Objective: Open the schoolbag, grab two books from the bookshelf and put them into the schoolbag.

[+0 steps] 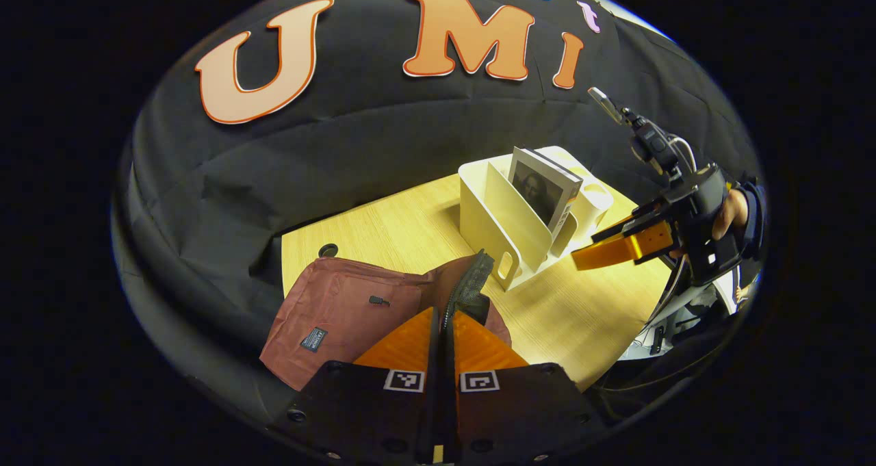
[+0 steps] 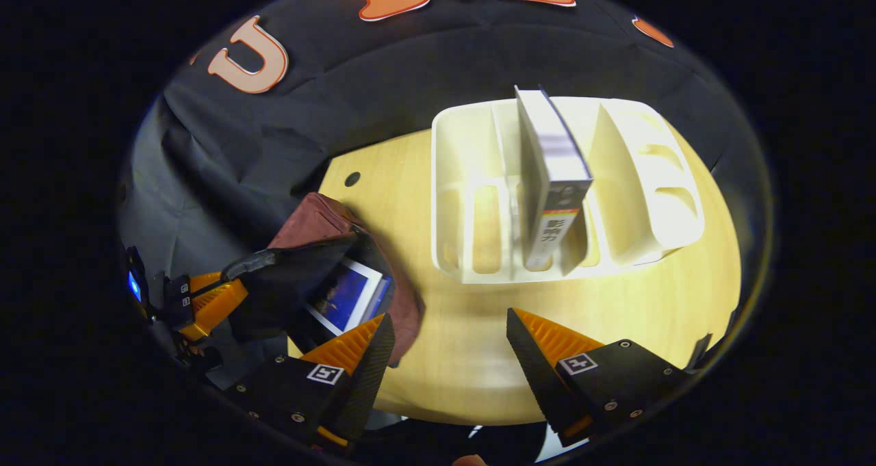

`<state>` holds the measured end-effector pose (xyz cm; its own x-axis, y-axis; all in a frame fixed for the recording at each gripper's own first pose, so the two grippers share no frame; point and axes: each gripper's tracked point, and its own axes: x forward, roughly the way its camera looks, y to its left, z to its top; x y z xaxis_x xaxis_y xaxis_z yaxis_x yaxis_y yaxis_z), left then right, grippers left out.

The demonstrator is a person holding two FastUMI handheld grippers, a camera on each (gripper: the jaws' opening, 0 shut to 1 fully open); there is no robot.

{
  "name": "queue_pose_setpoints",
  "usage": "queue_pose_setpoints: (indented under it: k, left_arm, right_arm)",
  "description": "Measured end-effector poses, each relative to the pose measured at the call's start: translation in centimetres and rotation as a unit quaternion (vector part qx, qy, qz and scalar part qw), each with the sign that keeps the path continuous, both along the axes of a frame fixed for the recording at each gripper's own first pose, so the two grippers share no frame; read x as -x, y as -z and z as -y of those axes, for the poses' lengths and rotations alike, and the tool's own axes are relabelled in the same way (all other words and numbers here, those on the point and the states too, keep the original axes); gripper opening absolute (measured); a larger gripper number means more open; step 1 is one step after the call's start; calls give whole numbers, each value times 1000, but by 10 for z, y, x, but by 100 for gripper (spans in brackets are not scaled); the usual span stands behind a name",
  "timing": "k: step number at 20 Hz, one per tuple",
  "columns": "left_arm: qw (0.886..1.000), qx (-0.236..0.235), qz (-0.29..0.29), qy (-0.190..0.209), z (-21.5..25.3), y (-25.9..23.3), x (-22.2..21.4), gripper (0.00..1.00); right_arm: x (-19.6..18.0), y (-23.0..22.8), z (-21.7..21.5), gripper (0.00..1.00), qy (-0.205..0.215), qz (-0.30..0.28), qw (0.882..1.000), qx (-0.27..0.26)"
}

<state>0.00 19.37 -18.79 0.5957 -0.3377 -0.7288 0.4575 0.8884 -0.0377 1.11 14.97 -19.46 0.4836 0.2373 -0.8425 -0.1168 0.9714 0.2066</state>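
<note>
The left gripper view looks from low and close over its own fingers (image 1: 472,346), which pinch the schoolbag's (image 1: 342,308) zipper edge, and faces across the table (image 1: 568,315) toward the bookshelf (image 1: 506,226) beyond their tips. The right gripper view looks steeply down from above, the bookshelf (image 2: 643,178) just ahead of its spread fingers (image 2: 547,350). Both views share the table, bookshelf, standing book (image 1: 544,189) and bag.

In the right gripper view, the shelf (image 2: 616,178) on the worktop (image 2: 465,343) holds one book (image 2: 554,185); the bag (image 2: 321,226) lies at 9 o'clock.
</note>
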Motion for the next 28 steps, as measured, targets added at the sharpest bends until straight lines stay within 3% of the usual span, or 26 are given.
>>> queue_pose_setpoints:
  k: [7,13,17,28]
  left_arm:
    - [1000,6,-4,-5,2,7,3,5]
    - [1000,9,-9,-11,2,13,3,5]
    - [1000,13,-15,-19,0,17,4,5]
    - [998,13,-32,-43,-9,30,2,5]
  right_arm:
    - [-30,-41,37,98,-27,-9,997,72]
    - [-69,-63,44,98,-38,-28,995,86]
    - [-90,-58,52,98,-50,-54,991,113]
    - [-146,-20,71,98,-15,-103,986,128]
